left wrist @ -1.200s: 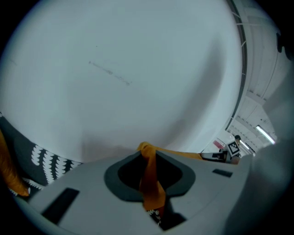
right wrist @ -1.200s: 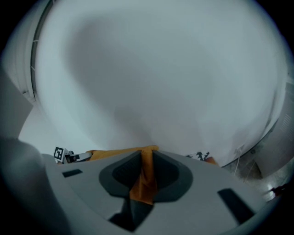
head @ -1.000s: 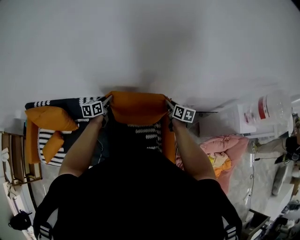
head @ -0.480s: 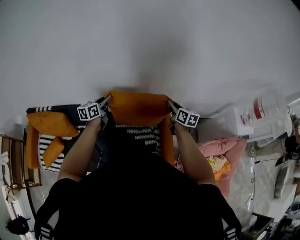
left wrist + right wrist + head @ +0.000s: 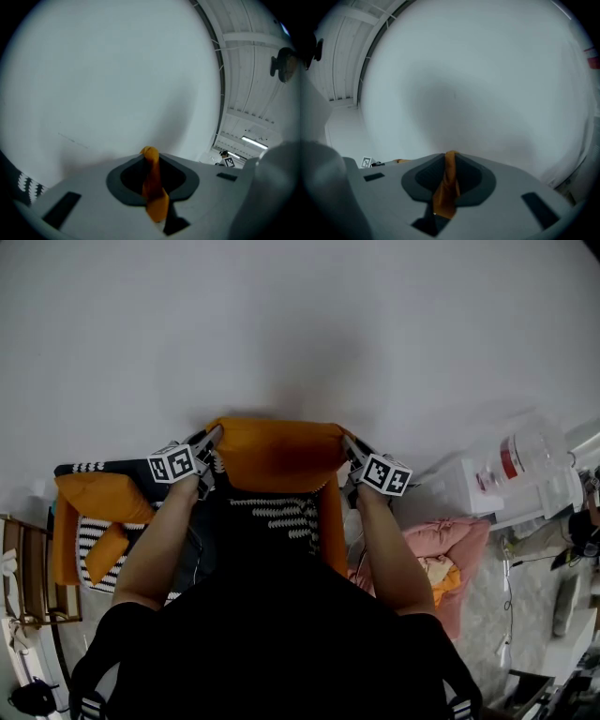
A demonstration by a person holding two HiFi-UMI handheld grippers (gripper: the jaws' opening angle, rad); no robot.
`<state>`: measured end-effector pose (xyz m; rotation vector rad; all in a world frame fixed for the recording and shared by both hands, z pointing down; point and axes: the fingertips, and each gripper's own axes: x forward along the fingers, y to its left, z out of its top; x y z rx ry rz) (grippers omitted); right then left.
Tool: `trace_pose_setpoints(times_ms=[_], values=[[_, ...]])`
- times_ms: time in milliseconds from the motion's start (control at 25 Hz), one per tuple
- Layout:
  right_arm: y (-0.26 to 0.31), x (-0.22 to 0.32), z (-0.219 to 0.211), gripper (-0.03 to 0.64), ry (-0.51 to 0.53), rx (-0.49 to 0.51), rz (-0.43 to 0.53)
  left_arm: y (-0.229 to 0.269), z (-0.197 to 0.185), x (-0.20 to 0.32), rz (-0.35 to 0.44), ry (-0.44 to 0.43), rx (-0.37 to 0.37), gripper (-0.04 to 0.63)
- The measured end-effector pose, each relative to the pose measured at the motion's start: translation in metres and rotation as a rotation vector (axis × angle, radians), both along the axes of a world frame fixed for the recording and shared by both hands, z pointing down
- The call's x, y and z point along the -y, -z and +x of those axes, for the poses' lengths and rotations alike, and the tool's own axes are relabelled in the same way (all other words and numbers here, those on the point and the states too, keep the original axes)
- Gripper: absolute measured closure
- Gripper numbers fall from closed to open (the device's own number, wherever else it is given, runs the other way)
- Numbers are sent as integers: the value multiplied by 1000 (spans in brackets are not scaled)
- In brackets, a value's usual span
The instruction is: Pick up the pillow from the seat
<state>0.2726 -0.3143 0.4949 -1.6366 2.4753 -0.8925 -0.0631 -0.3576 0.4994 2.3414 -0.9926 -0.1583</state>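
Spanning side to side, orange pillow (image 5: 277, 454), left tool (image 5: 215, 438) and right tool (image 5: 348, 442) clamped on its corners

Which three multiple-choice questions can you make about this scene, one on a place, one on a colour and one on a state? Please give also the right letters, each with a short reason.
1. Where is the pillow?
A. Between the left gripper and the right gripper, in front of the wall
B. Flat on the floor
C. On a wooden shelf

2. What colour is the pillow?
A. Blue
B. Orange
C. Green

3. How do the left gripper's jaws stand?
A. Wide apart and empty
B. Shut with nothing between them
C. Shut on the pillow's fabric

Answers:
1 A: the head view shows one gripper at each upper corner of the pillow.
2 B: it is orange in every view.
3 C: the left gripper view shows orange fabric pinched between the jaws.
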Motion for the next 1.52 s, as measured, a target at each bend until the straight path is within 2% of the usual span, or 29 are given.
trace_pose_setpoints(times_ms=[840, 1040, 1520], values=[[108, -21, -4, 558, 39, -20, 176, 99, -3, -17, 141, -7, -44, 537], [113, -33, -7, 558, 53, -60, 197, 104, -4, -23, 151, -17, -39, 537], [105, -47, 6, 558, 24, -47, 179, 98, 9, -33, 137, -48, -47, 537]])
